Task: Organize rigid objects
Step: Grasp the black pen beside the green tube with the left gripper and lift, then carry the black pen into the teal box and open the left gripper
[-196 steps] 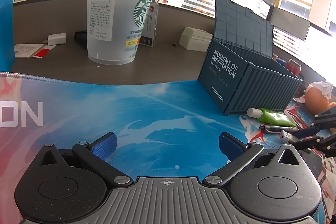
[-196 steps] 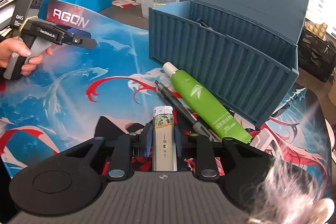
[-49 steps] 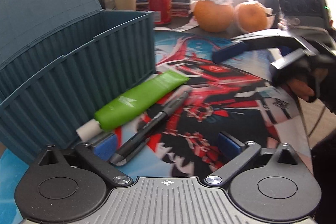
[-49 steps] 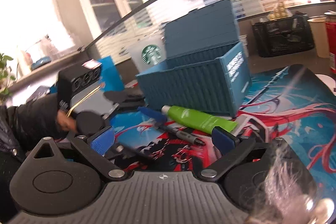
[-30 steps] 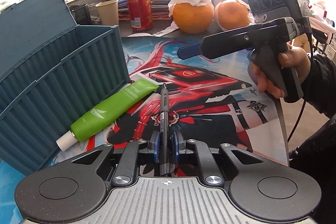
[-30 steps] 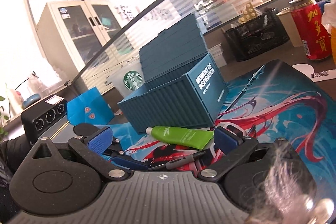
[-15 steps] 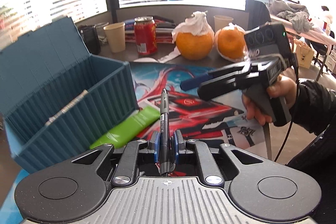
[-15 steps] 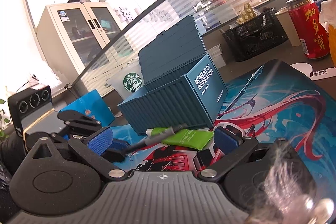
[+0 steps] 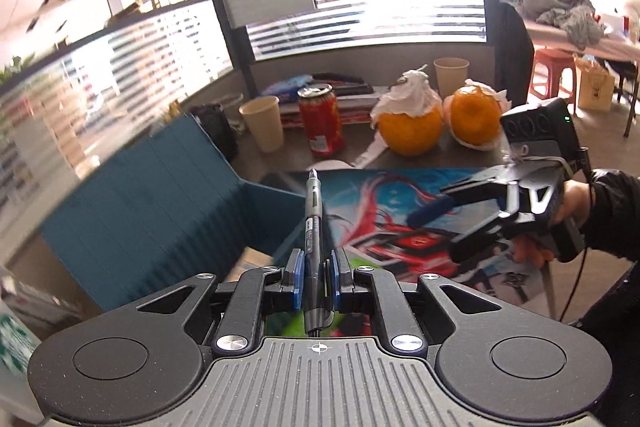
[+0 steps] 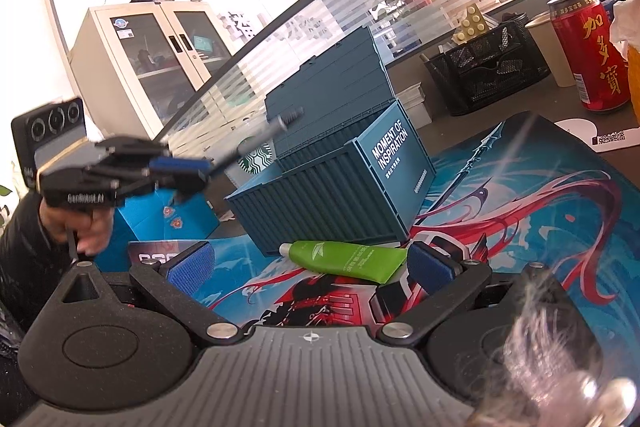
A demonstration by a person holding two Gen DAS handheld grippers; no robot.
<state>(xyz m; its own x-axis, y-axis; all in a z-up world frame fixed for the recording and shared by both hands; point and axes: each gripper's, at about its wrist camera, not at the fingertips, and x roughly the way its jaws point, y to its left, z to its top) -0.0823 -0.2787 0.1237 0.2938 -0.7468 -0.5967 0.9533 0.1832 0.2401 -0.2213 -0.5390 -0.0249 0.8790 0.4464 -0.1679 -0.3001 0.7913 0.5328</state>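
While clamped in left gripper (image 9: 314, 285), pen (image 9: 312, 223) juts forward (right gripper (image 10: 308, 269) spread, empty).

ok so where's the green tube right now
Right wrist view: the green tube lies on the printed mat against the blue container box.

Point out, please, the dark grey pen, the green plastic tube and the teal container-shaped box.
Dark grey pen (image 9: 311, 227), left wrist view, barrel.
Green plastic tube (image 10: 344, 259), right wrist view, body.
Teal container-shaped box (image 10: 328, 203), right wrist view, ribbed side wall.
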